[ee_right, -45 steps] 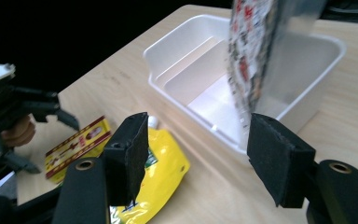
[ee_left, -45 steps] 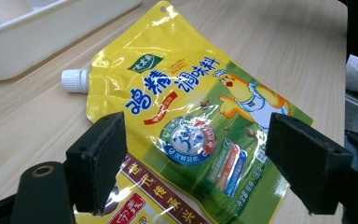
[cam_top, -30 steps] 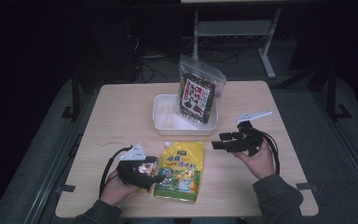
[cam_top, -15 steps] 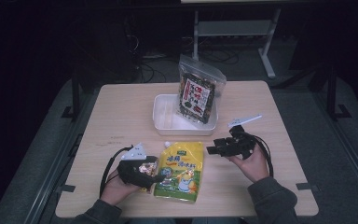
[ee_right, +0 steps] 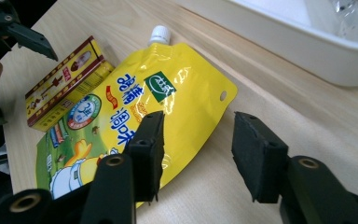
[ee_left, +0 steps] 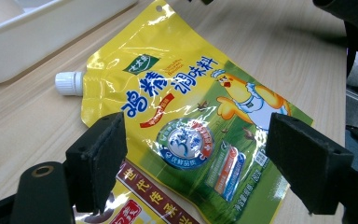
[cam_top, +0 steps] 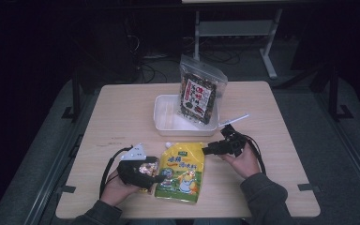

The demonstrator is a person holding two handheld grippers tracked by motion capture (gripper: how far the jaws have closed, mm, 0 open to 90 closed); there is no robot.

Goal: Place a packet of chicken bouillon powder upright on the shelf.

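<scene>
A yellow spouted pouch (cam_top: 180,171) with a white cap (ee_left: 67,83) lies flat on the table near the front edge. Beside it on the left lies a small red and yellow box (cam_top: 146,168). My left gripper (cam_top: 161,177) hovers over the box and the pouch's lower left; in the left gripper view it (ee_left: 196,135) is wide open and grips nothing. My right gripper (cam_top: 207,151) is at the pouch's upper right edge. In its own view (ee_right: 199,126) the jaws have just been closing; they straddle the pouch's (ee_right: 135,112) edge without pressing on it.
A white tray (cam_top: 168,129) stands behind the pouch at mid-table, and a clear bag of dark snacks (cam_top: 199,96) leans upright in its right half. Bare wood lies to the left and right. Beyond the table, the floor and desk legs are dark.
My right hand has moved left and down from the table's right side to the pouch's edge, and its jaws have narrowed. The left gripper has stayed put.
</scene>
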